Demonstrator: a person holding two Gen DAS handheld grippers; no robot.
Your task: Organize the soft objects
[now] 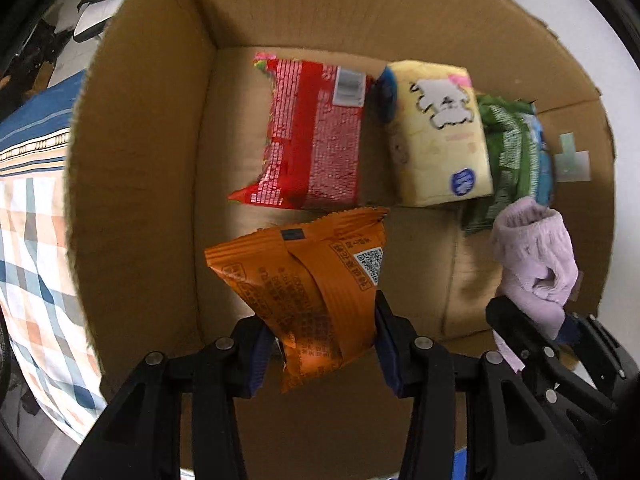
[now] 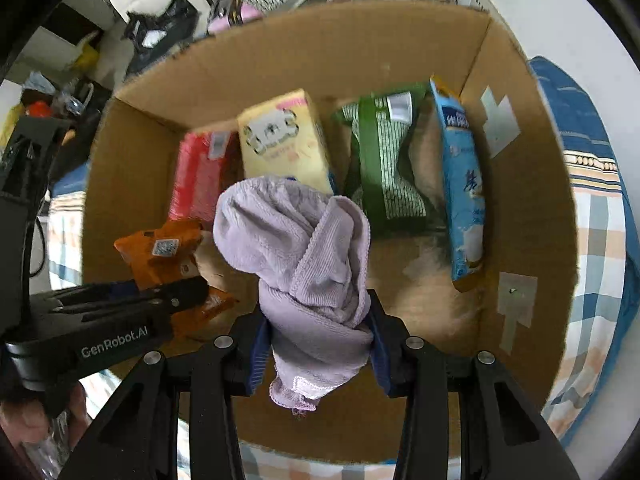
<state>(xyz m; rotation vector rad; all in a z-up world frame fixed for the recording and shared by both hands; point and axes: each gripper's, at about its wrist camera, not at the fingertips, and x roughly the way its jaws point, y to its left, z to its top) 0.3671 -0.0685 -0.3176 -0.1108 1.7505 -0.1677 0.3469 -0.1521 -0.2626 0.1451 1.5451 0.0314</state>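
Note:
My left gripper (image 1: 320, 344) is shut on an orange snack packet (image 1: 308, 288) and holds it over the open cardboard box (image 1: 152, 184). My right gripper (image 2: 318, 340) is shut on a crumpled lilac cloth (image 2: 304, 248) over the same box. The cloth (image 1: 536, 256) and right gripper (image 1: 540, 328) show at the right of the left wrist view. The orange packet (image 2: 160, 256) and left gripper (image 2: 172, 300) show at the left of the right wrist view. On the box floor lie a red packet (image 1: 316, 136), a yellow tissue pack (image 1: 440, 132), a green packet (image 1: 508, 152) and a blue packet (image 2: 464, 184).
The box stands on a checked and blue-striped bedcover (image 1: 32, 240). Its walls (image 2: 532, 200) rise on all sides. Bare box floor (image 1: 420, 264) shows near the front. Clutter (image 2: 160, 28) lies beyond the far wall.

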